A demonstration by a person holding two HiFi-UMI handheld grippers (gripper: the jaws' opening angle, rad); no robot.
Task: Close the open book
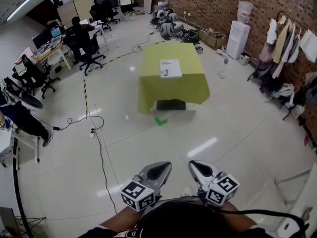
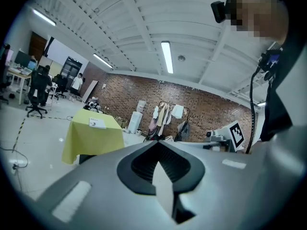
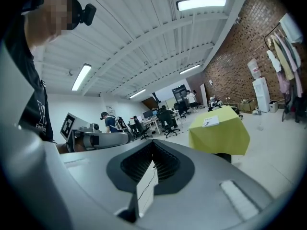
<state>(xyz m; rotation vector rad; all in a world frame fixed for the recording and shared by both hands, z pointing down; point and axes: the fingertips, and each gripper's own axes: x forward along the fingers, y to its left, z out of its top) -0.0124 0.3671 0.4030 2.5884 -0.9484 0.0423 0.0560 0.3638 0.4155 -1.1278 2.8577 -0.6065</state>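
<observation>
The left gripper (image 1: 162,169) and the right gripper (image 1: 198,167) sit side by side at the bottom centre of the head view, close to the person's body and each with its marker cube nearest the camera. In the left gripper view the left gripper's (image 2: 162,181) jaws are pressed together with nothing between them. In the right gripper view the right gripper's (image 3: 146,183) jaws also meet, empty.

The book (image 1: 170,68) lies flat on the table (image 1: 148,90), which is draped in a yellow-green cloth, in the upper middle of the head view and well apart from both grippers. It shows as a white rectangle with a dark mark; it is too small to tell whether it is open. It sits slightly right of the tabletop's centre. A dark box (image 1: 171,104) stands on the floor under the cloth's near edge; its contents cannot be seen.

At the upper right, against the brick wall, a white water dispenser (image 1: 237,38) carries a pale bottle (image 1: 244,10) on top. Left of it lie cardboard boxes (image 1: 214,37), their contents unclear. Further right, a clothes rack (image 1: 290,38) holds hanging garments
</observation>
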